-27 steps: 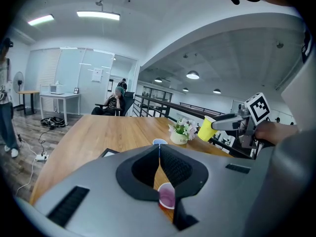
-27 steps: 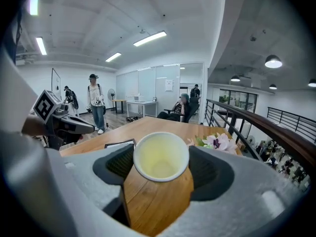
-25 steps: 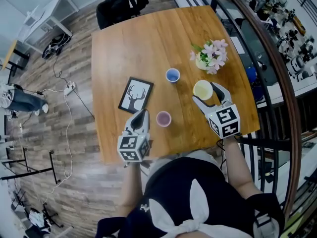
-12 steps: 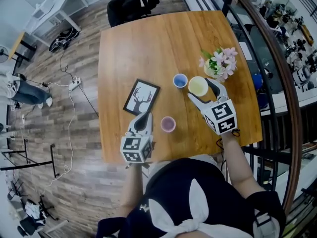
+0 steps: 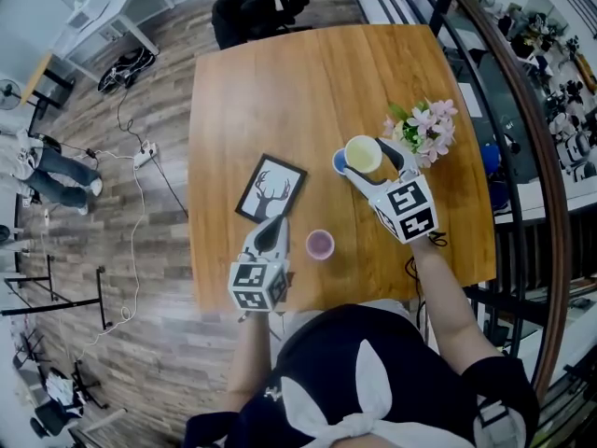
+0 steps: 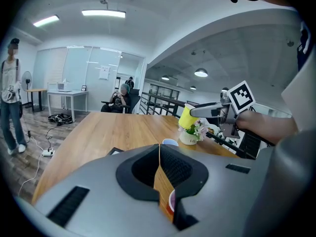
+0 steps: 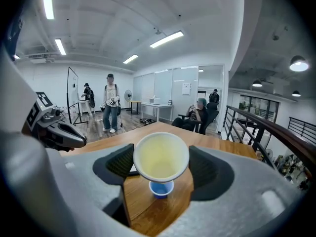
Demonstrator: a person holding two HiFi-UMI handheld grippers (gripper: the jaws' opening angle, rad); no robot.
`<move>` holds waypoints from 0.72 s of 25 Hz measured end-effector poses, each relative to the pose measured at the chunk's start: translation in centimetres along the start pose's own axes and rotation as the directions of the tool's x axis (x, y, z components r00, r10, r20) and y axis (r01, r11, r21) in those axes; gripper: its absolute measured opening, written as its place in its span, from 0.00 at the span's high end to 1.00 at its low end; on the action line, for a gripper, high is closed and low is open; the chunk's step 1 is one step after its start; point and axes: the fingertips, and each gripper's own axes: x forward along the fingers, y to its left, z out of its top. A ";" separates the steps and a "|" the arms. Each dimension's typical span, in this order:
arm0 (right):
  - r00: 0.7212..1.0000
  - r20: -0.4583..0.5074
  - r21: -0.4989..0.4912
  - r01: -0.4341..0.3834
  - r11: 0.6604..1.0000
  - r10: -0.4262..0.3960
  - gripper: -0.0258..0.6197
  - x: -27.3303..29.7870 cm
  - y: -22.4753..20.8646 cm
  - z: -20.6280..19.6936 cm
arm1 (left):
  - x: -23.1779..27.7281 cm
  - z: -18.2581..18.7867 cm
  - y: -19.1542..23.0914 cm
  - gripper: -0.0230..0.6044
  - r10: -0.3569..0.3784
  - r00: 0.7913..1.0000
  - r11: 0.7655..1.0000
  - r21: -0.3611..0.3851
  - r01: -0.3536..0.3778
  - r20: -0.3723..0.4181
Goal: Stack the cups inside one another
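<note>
Right tool (image 5: 368,161), grasping yellow cup (image 7: 161,158), has carried it across the counter (image 5: 280,82). The cup now hangs above blue cup (image 7: 161,187), not yet inside, so nesting looks next. Left tool (image 5: 270,234) clenched, empty, beside purple cup (image 5: 320,244). Flower pot (image 5: 422,131) crowds the right; picture frame (image 5: 271,189) well apart.

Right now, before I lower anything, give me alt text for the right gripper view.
The right gripper holds a yellow cup between its jaws, open mouth toward the camera, with a blue cup showing just below it on the wooden table. The left gripper shows at the left edge, and people stand in the room beyond.
</note>
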 end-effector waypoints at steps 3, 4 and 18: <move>1.000 0.001 0.004 -0.005 1.000 0.005 0.43 1.0 -0.4 0.2 | 0.4 0.0 0.3 0.93 0.006 1.000 1.000 -0.015 -0.006 -0.005; 1.000 -0.004 0.007 -0.008 1.000 0.008 0.43 1.3 -0.5 0.1 | 0.6 0.0 0.5 0.93 0.006 1.000 1.000 -0.018 -0.006 -0.006; 0.993 -0.092 0.038 -0.071 0.997 0.074 0.43 5.1 -0.7 -3.6 | 2.8 -0.6 1.1 0.93 0.020 0.999 0.998 -0.062 -0.022 -0.025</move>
